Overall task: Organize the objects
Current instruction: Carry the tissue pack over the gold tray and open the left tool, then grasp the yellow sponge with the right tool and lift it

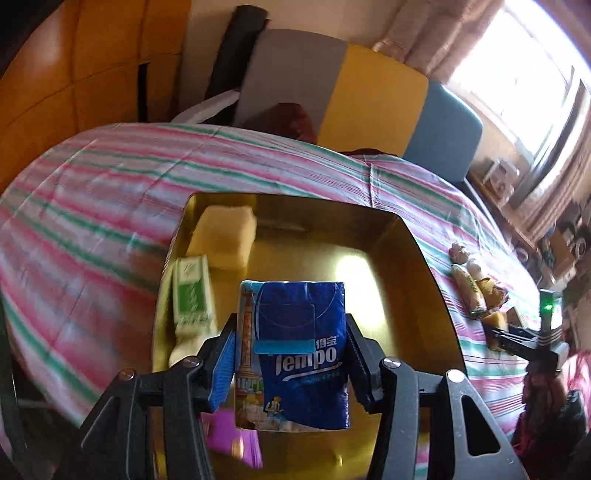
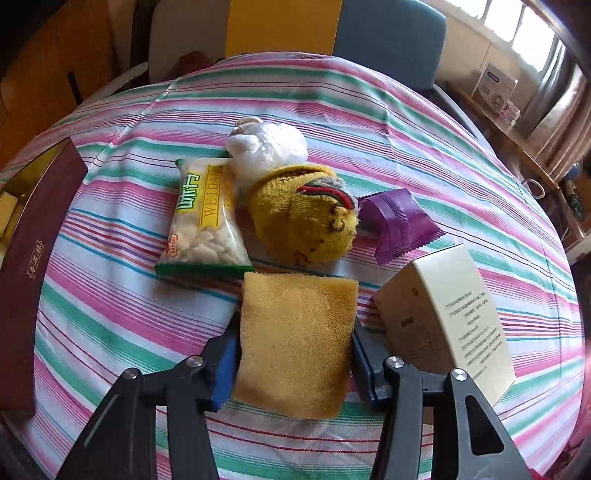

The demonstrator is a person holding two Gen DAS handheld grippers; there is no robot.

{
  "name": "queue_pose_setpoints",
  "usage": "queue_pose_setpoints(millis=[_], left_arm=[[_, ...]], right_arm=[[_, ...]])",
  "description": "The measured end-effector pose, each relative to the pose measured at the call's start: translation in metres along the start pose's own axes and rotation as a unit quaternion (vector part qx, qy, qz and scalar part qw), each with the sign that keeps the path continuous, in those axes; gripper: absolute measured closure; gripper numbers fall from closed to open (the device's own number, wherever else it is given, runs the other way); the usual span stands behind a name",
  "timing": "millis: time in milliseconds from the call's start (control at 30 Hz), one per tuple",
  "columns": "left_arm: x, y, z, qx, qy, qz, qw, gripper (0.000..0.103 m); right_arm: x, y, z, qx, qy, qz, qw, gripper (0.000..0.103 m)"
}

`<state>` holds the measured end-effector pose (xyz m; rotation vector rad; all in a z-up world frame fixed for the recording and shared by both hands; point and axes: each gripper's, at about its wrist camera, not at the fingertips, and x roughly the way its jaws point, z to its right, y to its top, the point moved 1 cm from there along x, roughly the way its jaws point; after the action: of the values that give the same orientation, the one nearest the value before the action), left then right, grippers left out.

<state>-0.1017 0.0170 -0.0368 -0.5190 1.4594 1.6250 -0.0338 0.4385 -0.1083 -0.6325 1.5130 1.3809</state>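
bright sun pours in from the window (image 1: 524, 74) at top right; the gold box (image 1: 424, 258) shines, edges bend, the left view looks blurry.

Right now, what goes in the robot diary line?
left gripper: holds tissue pack over gold box | right gripper: holds sponge

Landmark: round tabletop under pink, green and white striped cloth (image 2: 332, 110). Beyond far edge: upholstered chair backs in row, grey panel (image 1: 291, 74), mustard-yellow panel (image 1: 373, 99), blue panel (image 1: 443, 129). Left of tabletop: orange-brown wooden cabinet doors (image 1: 74, 62). Right of tabletop: bright window (image 2: 517, 26) with pale curtain (image 1: 436, 26). Below window, wooden ledge (image 2: 517, 144) carries small white printed carton (image 2: 495, 86). Dark red cushion (image 1: 291, 118) at far edge, against grey panel.
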Motion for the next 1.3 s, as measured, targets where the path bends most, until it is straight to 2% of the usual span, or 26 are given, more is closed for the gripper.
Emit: queue_pose_setpoints(millis=[133, 367, 467, 600, 700, 800, 833, 967, 1067, 1300], left_arm=[[0.033, 0.023, 0.007, 0.015, 0.003, -0.02, 0.9997, 0.051], [0.096, 0.057, 0.002, 0.004, 0.013, -0.069, 0.9976, 0.051], [0.115, 0.067, 0.001, 0.005, 0.017, -0.073, 0.9972, 0.051], [0.14, 0.078, -0.001, 0.015, 0.036, -0.08, 0.9961, 0.05], [0.144, 0.083, -0.001, 0.018, 0.058, -0.071, 0.9957, 0.047], [0.14, 0.084, -0.002, 0.007, 0.042, -0.065, 0.997, 0.031], [0.138, 0.084, -0.001, 0.005, 0.04, -0.063, 0.9972, 0.03], [0.119, 0.084, 0.005, 0.019, 0.049, -0.049, 0.9974, 0.029], [0.09, 0.076, 0.016, 0.047, 0.065, -0.02, 0.9966, 0.029], [0.009, 0.022, 0.033, 0.078, 0.074, 0.045, 0.9932, 0.029]], right_arm=[[-0.001, -0.001, 0.001, -0.005, 0.001, 0.0, 1.0, 0.05], [-0.002, -0.002, 0.002, -0.009, 0.003, 0.0, 1.0, 0.05], [-0.001, -0.002, 0.003, -0.01, 0.004, 0.0, 1.0, 0.05], [-0.001, -0.002, 0.004, -0.01, 0.005, 0.0, 1.0, 0.05], [0.0, -0.002, 0.005, -0.011, 0.006, 0.001, 1.0, 0.049], [0.001, -0.002, 0.006, -0.008, 0.009, 0.001, 1.0, 0.049], [0.001, -0.002, 0.005, -0.008, 0.009, 0.001, 1.0, 0.049], [0.001, -0.001, 0.005, -0.008, 0.009, 0.0, 1.0, 0.048], [0.0, -0.001, 0.004, -0.01, 0.008, 0.0, 1.0, 0.048], [-0.002, -0.003, 0.002, -0.017, -0.001, 0.005, 1.0, 0.049]])
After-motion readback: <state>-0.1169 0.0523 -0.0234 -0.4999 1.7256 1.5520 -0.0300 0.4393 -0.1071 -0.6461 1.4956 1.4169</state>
